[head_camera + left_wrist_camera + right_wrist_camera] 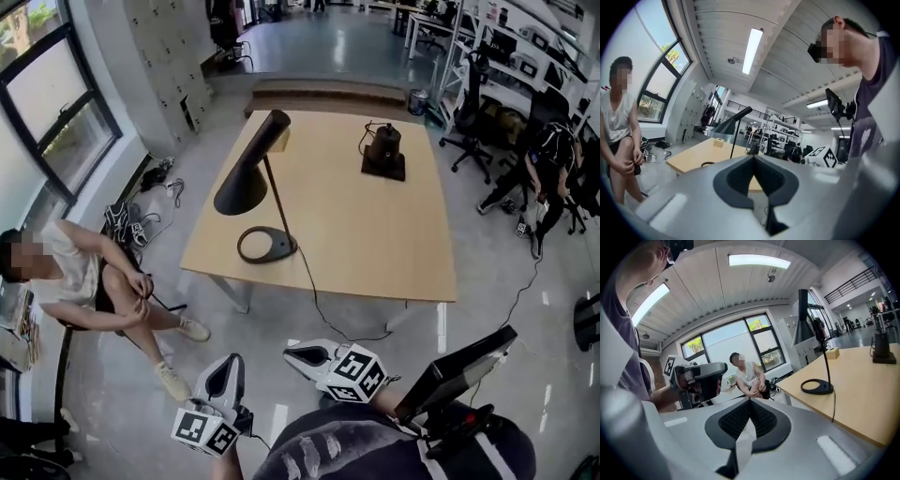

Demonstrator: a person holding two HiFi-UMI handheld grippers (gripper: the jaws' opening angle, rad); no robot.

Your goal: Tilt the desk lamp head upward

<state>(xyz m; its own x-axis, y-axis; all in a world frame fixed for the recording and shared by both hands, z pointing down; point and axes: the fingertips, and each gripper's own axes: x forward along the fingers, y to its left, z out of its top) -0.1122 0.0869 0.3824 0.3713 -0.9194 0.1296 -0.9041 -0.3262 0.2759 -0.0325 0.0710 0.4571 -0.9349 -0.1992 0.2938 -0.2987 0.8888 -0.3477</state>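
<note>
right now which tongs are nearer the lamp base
Right, by a little. The right tongs sit off the table's near edge, almost straight in front of the lamp base. The left tongs are slightly further back and off to its left. Both are shut and empty.

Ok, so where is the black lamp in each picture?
Head view: the desk lamp stands above the middle, on the left part of the table.
Left gripper view: the desk lamp is near the centre, small and far off.
Right gripper view: the desk lamp is right of centre, shade high, round base below.
Shared landmark: the wooden table under it.
</note>
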